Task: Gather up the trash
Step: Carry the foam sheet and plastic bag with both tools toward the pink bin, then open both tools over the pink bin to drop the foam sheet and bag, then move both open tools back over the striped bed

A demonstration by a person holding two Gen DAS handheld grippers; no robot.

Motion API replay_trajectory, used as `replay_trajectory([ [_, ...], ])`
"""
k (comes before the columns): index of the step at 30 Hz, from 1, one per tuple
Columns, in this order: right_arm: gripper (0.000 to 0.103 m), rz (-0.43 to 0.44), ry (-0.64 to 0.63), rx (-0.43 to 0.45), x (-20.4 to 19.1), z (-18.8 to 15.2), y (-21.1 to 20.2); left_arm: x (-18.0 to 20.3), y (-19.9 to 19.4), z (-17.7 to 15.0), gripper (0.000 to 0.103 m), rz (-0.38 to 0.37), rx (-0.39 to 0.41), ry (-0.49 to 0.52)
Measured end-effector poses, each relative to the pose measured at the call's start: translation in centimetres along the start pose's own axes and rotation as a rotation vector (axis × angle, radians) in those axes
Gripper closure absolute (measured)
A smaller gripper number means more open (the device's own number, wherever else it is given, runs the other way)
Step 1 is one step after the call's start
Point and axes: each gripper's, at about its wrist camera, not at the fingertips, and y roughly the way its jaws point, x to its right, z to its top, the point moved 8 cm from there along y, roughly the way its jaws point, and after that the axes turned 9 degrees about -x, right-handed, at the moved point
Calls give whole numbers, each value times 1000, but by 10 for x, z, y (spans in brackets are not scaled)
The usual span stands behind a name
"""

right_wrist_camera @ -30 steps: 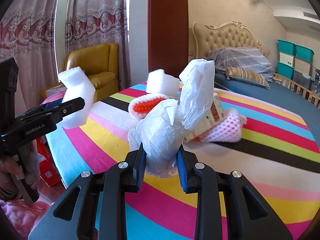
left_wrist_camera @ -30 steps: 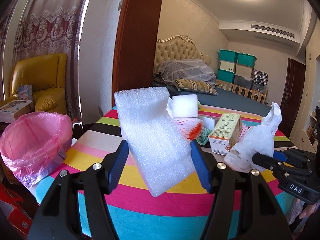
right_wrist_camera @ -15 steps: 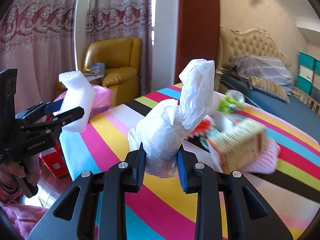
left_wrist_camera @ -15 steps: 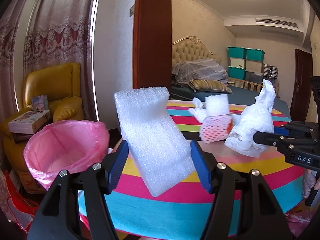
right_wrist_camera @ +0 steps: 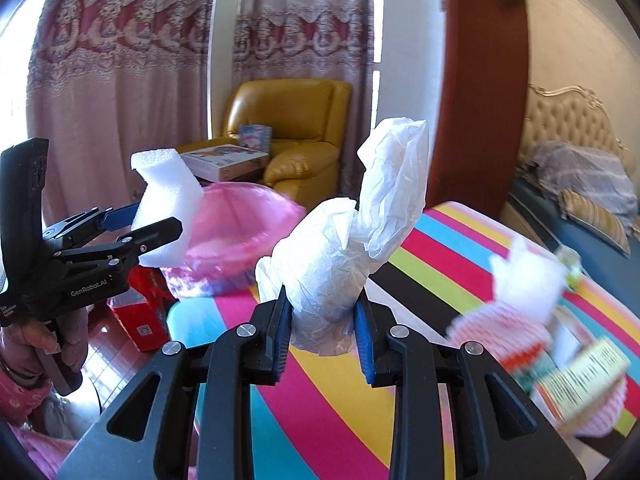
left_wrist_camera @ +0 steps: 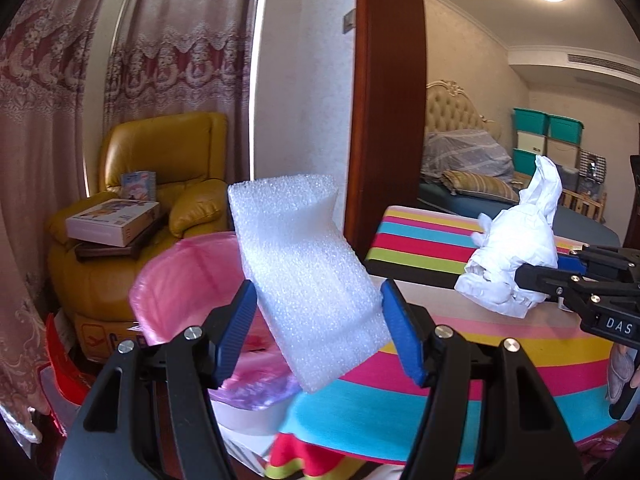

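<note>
- Our left claw (left_wrist_camera: 316,324) is clamped on a white foam block (left_wrist_camera: 304,272), its blue pads pressed to both sides; the block is thick, pebbly and tilted, one top corner notched.
- It hangs above the pink-lined bin (left_wrist_camera: 192,280), which stands beside the surface's edge.
- Our right claw (right_wrist_camera: 322,328) is clamped on a crumpled white plastic bag (right_wrist_camera: 348,240), a twisted tail standing upright, held over the surface (right_wrist_camera: 328,400).
- We count two claws, each carrying one piece of trash, and one bin.
- Further pieces lie blurred on the surface at right: pink foam netting (right_wrist_camera: 500,332) and a small printed carton (right_wrist_camera: 584,376).
- The surface wears a bright striped cloth; behind we see a yellow armchair (left_wrist_camera: 160,184) stacked with boxes, lace curtains, and a bed (left_wrist_camera: 472,168).
</note>
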Motion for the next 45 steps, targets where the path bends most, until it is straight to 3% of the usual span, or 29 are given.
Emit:
replay_trajectory([
  [11, 74, 89, -81, 0, -61, 77, 59, -73, 36, 19, 40, 108, -45, -13],
  [17, 73, 117, -76, -13, -78, 102, 96, -101, 60, 21, 39, 96, -68, -19],
  [19, 63, 136, -72, -16, -82, 105, 107, -108, 65, 20, 35, 72, -67, -34],
  [20, 57, 130, -69, -20, -81, 106, 112, -111, 66, 19, 29, 73, -64, -39],
  [22, 34, 141, -49, -13, -79, 109, 118, -119, 68, 19, 20, 98, -56, -53],
  [28, 31, 157, 10, 29, -61, 107, 93, -133, 54, 8, 8, 115, -54, -129],
  [32, 30, 123, 4, 56, -41, 89, 61, -127, 38, 2, 5, 128, -37, -132],
  [39, 27, 2, 24, 63, -1, 46, 20, -78, 18, 16, 5, 144, 25, -36],
  [41, 26, -34, 40, 68, 15, 33, 7, -61, 21, 22, 5, 116, 26, -29],
  [45, 24, -77, 124, 80, 50, 6, -17, -15, 38, 20, 5, -11, -32, -25],
])
